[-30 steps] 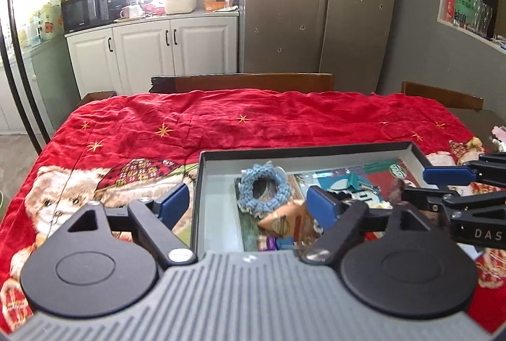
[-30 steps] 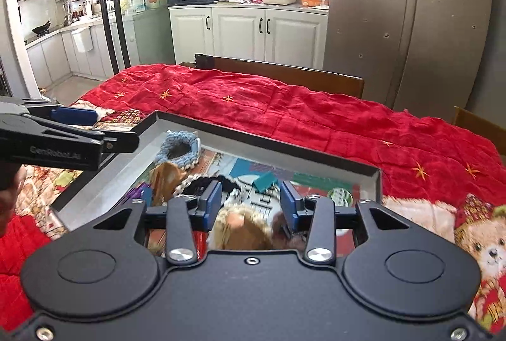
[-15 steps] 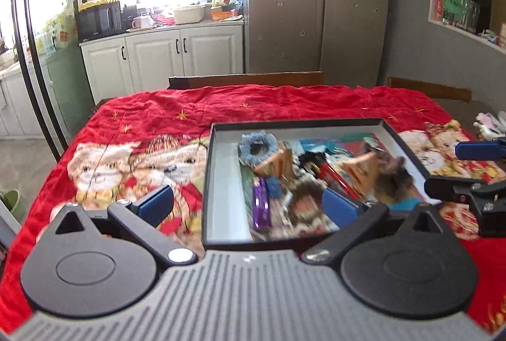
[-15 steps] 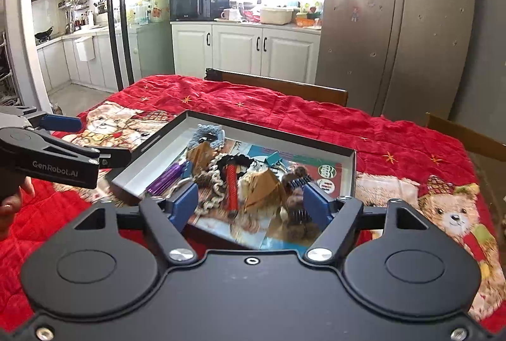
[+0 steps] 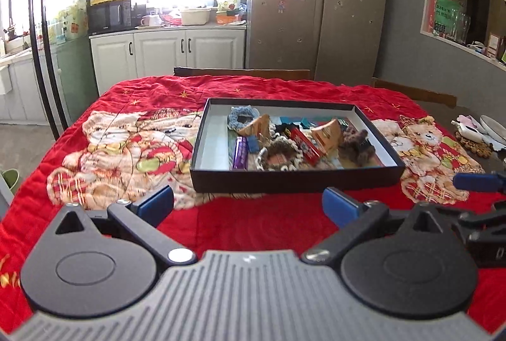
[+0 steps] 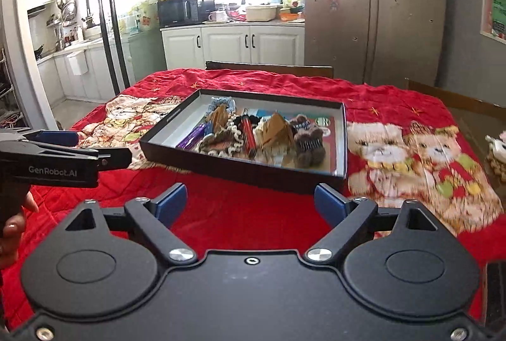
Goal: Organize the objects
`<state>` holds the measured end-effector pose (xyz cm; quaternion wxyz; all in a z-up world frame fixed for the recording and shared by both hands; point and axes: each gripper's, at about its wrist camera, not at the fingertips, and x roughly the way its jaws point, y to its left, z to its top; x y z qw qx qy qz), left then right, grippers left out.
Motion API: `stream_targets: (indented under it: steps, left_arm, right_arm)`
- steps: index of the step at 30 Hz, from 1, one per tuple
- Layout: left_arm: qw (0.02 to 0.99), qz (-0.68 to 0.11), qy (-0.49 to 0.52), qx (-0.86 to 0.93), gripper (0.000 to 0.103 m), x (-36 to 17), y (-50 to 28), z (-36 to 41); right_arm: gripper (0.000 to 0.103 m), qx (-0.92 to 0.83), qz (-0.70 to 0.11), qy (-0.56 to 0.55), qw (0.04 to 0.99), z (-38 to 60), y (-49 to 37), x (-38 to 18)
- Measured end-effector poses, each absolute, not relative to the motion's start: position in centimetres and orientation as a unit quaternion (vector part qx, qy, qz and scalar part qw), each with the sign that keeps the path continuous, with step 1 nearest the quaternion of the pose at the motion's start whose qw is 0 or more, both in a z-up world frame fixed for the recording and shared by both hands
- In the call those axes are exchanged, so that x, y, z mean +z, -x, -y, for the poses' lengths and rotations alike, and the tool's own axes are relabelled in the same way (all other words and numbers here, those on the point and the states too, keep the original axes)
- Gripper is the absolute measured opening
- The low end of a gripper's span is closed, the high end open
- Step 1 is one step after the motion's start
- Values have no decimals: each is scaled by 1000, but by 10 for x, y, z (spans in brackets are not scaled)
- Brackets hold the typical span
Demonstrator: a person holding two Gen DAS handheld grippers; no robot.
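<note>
Covering table, red bear-print cloth [image 5: 253, 224], kitchen behind

Home kitchen: fridge [image 5: 319, 2], white cabinets [image 5: 167, 56], microwave [image 5: 109, 15] (cluttered counter).

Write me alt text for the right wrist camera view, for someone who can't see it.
A shallow black box holding hair ties, clips and other small items sits on a table under a red teddy-bear cloth. The right gripper hovers in front of it, jaws wide open and empty. The left gripper shows at the left edge, with a kitchen behind.
</note>
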<state>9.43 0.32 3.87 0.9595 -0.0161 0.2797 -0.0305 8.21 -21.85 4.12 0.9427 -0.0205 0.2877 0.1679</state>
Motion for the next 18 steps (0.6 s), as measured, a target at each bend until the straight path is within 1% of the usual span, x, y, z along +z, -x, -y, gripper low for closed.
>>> stream_targets:
  steps: [3, 5, 10, 18]
  left_arm:
    - [960, -277, 25, -24, 103, 34, -83, 0]
    - [960, -278, 25, -20, 103, 30, -77, 1]
    - [960, -280, 9, -9, 103, 20, -63, 8]
    - [959, -282, 8, -3, 103, 12, -49, 13]
  right_arm:
    - [92, 164, -287, 12, 944, 219, -67, 34]
    - [96, 153, -283, 14, 947, 218, -61, 31]
    - [102, 129, -269, 23, 954, 214, -42, 24]
    - [103, 112, -268, 8, 957, 215, -23, 17]
